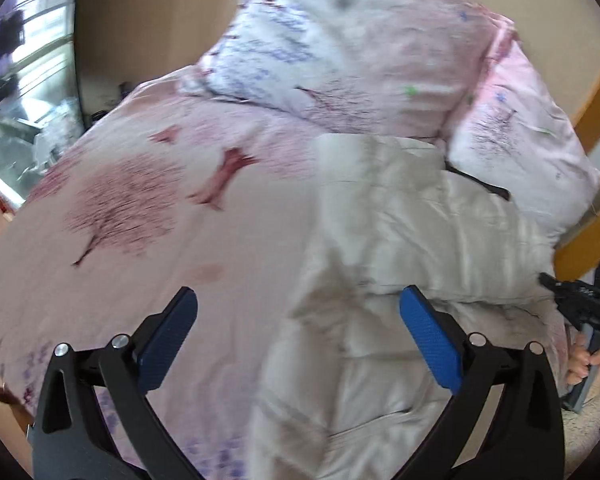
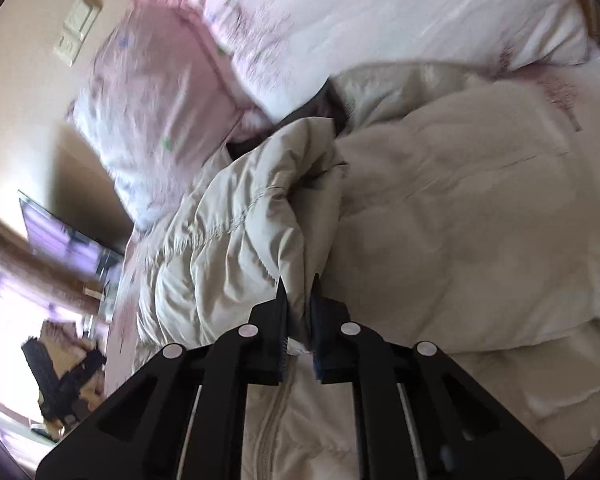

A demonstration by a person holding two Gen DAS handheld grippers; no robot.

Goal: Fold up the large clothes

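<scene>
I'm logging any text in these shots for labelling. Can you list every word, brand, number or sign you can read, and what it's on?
None can be read.
The jacket shows no label or print.
The bedding and the pillows carry only tree patterns, no lettering.
The wall plate is too blurred to tell.

Beige wall, bright window, pink bed

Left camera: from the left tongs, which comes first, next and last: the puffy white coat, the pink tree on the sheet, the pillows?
1. Puffy white coat: right under the open left tongs, right side.
2. Pink tree: on the sheet, farther left.
3. Pillows: at the top, farthest.
</scene>
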